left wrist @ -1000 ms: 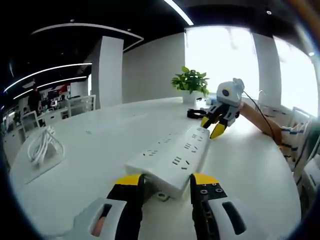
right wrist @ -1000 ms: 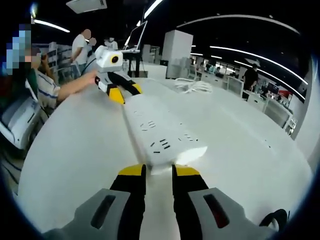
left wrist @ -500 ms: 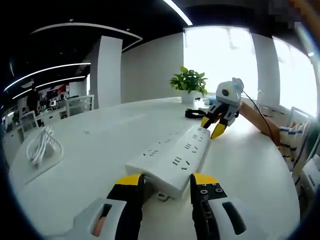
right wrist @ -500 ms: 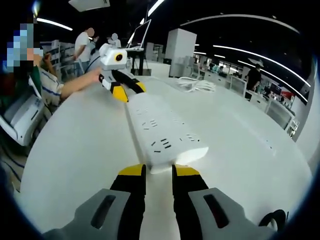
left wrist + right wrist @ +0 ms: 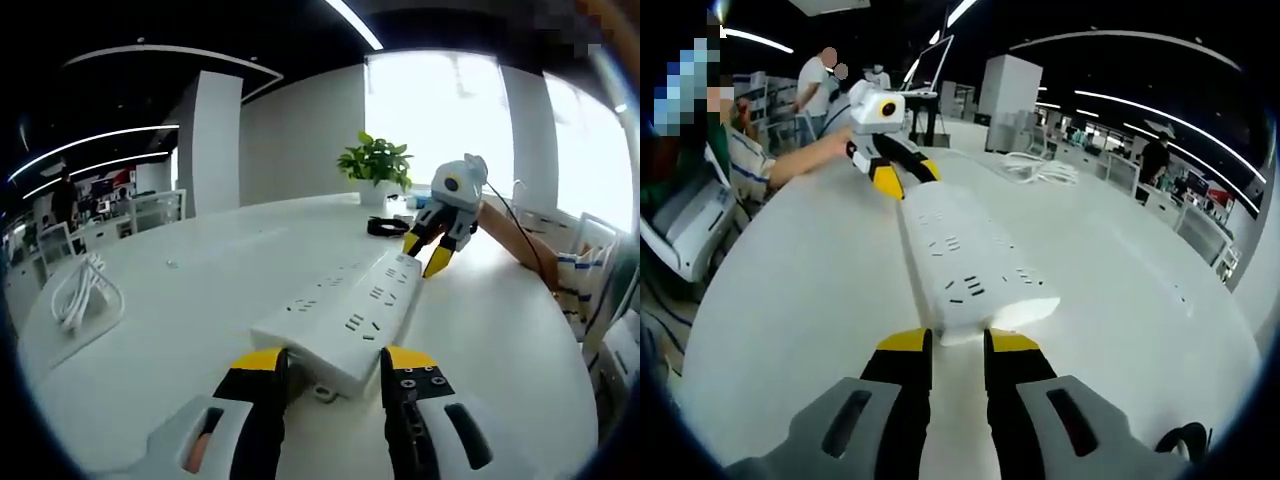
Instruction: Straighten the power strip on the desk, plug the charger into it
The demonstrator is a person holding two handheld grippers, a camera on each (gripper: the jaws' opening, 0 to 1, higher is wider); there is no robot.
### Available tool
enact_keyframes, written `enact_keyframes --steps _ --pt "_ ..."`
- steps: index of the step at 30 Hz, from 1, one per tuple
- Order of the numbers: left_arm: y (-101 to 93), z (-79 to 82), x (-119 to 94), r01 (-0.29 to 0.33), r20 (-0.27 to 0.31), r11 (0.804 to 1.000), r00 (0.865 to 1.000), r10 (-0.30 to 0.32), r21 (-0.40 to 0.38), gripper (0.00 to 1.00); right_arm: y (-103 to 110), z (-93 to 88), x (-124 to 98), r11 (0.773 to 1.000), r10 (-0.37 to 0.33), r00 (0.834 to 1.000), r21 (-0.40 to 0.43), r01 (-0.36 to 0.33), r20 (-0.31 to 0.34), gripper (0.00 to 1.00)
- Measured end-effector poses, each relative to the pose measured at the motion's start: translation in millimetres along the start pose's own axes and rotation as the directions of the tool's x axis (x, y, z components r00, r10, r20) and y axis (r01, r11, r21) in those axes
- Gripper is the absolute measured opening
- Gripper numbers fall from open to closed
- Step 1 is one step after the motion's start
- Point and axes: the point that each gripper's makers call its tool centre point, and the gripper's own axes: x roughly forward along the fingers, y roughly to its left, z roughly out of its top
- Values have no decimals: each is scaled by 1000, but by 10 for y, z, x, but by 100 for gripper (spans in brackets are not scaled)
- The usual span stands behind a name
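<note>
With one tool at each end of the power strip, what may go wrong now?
1. Each tool, left and right, meets only an end edge of the power strip; it may slip free on the smooth desk.
2. Uneven pushing may turn the strip further crooked.
3. The coiled white cable lies far off, so plugging needs a long reach.

I'm working in an open-plan office; long ceiling light strips [image 5: 100, 140] overhead; rows of desks and chairs [image 5: 150, 210] beyond the white desk [image 5: 220, 260]; a potted plant [image 5: 378, 165] at its far edge.

White power strip [image 5: 345, 312] on a white desk [image 5: 200, 300]; yellow-tipped black fingers [image 5: 258, 362] (the coiled cable [image 5: 80, 292] looks white).
</note>
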Motion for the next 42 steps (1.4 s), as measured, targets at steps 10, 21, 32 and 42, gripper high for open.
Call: enact_keyframes --steps 10,21,32,42 --pt "7 8 2 -5 -1 1000 1000 5 -5 38 -23 -1 0 1000 -9 1000 -12 9 -10 19" --pt "14 15 2 -5 3 1000 1000 5 -27 38 -3 -45 20 1000 -5 999 -2 5 -34 19" --pt "9 56 -35 -1 11 1000 1000 1 -20 35 -62 -73 -18 999 -28 999 -23 27 -42 20" --pt "-22 185 -78 18 61 1000 998 -17 -25 35 -238 92 -260 995 -101 994 -6 101 46 20"
